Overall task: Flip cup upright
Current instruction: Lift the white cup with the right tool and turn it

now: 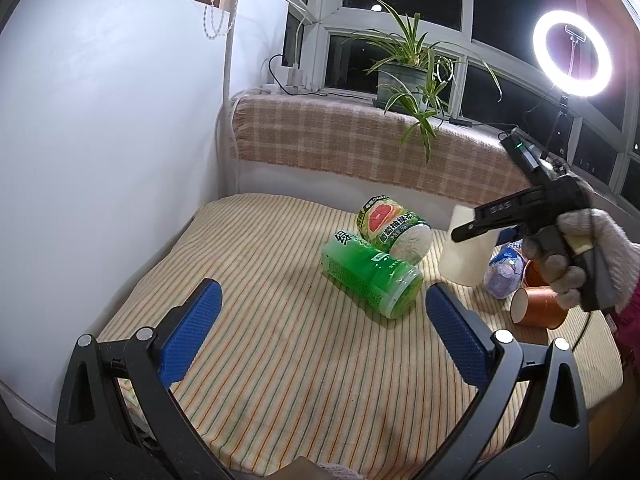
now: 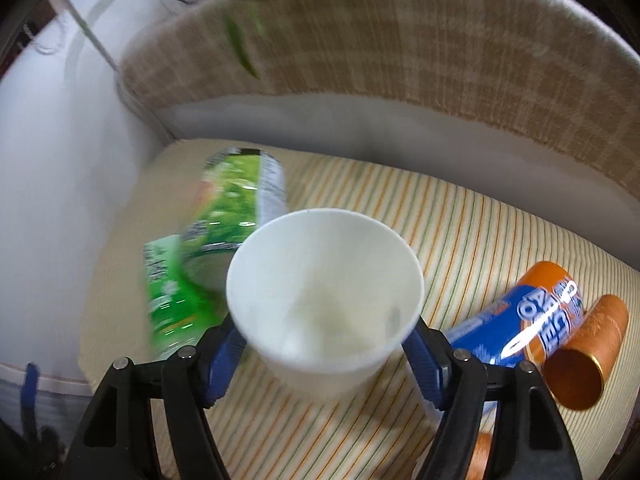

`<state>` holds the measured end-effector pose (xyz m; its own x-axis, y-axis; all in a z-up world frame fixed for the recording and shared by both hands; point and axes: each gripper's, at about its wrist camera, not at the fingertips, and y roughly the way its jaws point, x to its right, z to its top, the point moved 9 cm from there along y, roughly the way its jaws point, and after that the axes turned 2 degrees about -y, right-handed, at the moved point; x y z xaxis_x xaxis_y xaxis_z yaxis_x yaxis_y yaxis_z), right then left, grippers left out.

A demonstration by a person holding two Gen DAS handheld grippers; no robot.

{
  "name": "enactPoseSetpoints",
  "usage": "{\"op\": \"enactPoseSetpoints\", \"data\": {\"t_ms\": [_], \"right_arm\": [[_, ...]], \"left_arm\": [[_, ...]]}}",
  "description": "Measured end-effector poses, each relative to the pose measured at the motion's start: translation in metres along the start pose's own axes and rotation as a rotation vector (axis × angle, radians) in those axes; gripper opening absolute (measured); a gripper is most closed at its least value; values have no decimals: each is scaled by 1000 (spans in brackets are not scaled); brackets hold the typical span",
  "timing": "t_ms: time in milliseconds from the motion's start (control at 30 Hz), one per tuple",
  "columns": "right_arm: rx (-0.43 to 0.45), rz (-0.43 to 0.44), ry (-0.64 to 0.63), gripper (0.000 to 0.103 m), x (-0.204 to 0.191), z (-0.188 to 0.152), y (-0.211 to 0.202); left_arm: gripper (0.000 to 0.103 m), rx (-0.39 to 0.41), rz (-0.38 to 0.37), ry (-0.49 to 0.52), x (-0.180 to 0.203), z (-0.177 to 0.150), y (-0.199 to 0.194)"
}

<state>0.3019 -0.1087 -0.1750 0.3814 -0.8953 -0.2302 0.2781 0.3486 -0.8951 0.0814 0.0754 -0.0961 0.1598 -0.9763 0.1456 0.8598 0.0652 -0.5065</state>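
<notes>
Left wrist view: striped cloth point(image 1: 280, 344) below a night window; left gripper point(image 1: 320, 312) spread wide, holding nothing; right gripper point(image 1: 460, 236) clamping a white paper cup point(image 1: 460, 260) above the cloth, beside two green bottles point(image 1: 372, 276).

Right wrist view: same cup point(image 2: 324, 304) pinched near its base, mouth toward camera, tilted. Probably light, thin-walled, easily crushed; gentle lower-wall grip advised.

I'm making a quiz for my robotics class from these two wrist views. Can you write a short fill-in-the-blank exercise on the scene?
1. The right gripper is closed on a ____ paper cup.
2. The left gripper is open and holds ____.
3. The two green bottles are ____ on the striped cloth, not standing.
4. The lit lamp by the window is shaped like a ____.

Missing words: white; nothing; lying; ring
</notes>
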Motion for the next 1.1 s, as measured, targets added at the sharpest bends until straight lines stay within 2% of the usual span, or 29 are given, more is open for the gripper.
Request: {"op": "enactPoseSetpoints", "data": {"t_ms": [200, 367, 600, 767, 867, 1100], "right_arm": [[55, 79, -6, 76, -19, -23, -36], [49, 155, -4, 76, -30, -56, -54], [-79, 267, 26, 76, -35, -117, -57], [-187, 326, 67, 76, -43, -152, -31], [-221, 347, 107, 76, -44, -157, -14], [-193, 385, 173, 76, -38, -140, 1]], "left_arm": [[103, 9, -8, 8, 4, 4, 0], [103, -1, -20, 11, 5, 4, 3], [103, -24, -32, 2, 5, 0, 10], [103, -39, -42, -2, 8, -4, 13], [103, -40, -45, 4, 10, -5, 12], [103, -53, -54, -6, 12, -7, 12]]}}
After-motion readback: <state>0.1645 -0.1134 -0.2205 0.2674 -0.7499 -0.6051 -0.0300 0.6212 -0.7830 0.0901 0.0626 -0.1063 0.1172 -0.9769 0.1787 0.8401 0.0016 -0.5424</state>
